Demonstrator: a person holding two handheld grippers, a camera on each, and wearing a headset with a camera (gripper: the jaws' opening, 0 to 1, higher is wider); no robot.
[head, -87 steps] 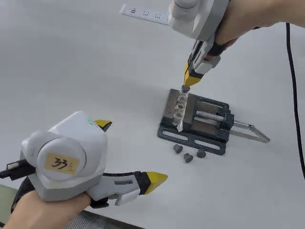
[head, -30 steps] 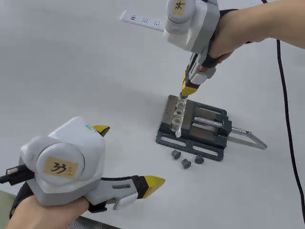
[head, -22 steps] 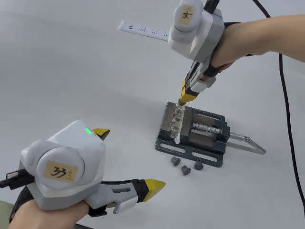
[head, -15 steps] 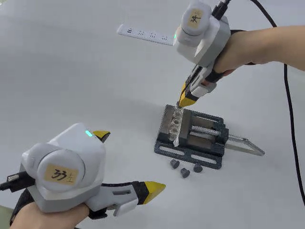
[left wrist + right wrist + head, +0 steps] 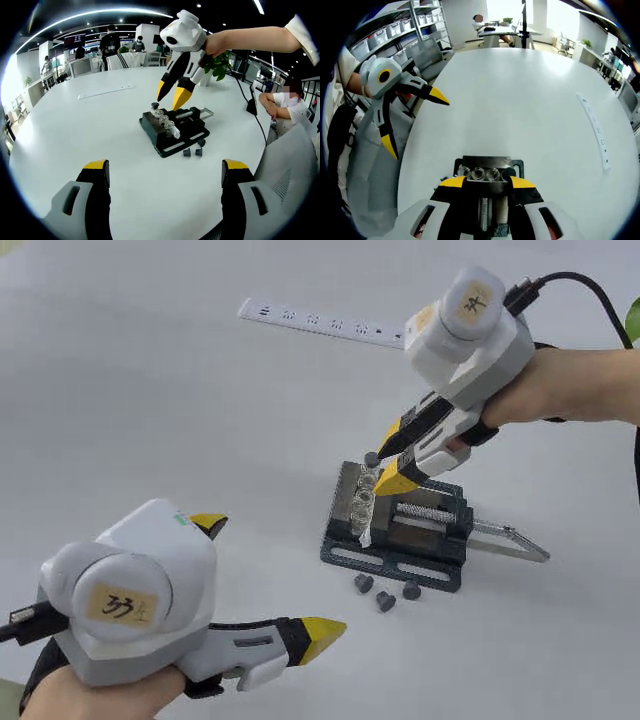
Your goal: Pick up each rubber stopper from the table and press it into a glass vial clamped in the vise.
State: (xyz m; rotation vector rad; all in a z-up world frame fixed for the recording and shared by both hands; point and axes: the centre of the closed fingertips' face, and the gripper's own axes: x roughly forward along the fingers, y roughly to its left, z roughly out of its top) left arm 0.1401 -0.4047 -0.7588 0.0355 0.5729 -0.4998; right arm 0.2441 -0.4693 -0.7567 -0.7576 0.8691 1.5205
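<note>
A black vise [image 5: 400,540] holds a row of glass vials [image 5: 361,505]. A dark stopper [image 5: 371,458] sits in the farthest vial. My right gripper [image 5: 382,470] hovers just above that end, open, with nothing between its jaws. Three loose stoppers [image 5: 384,600] lie on the table in front of the vise. My left gripper [image 5: 268,577] stands open and empty at the near left, well away from the vise. The left gripper view shows the vise [image 5: 172,131], the stopper [image 5: 155,105] and the right gripper [image 5: 167,102]. In the right gripper view, the vials [image 5: 482,173] lie just beyond my jaws.
A white power strip [image 5: 320,322] lies at the table's far side, and a black cable [image 5: 560,280] trails from the right gripper. The vise handle [image 5: 515,540] sticks out to the right. Chairs and people [image 5: 287,102] are beyond the table edge.
My right gripper was shut on a stopper and pressing it onto the farthest vial; it has opened and drawn back slightly, leaving the stopper in the vial. The left gripper has stayed put.
</note>
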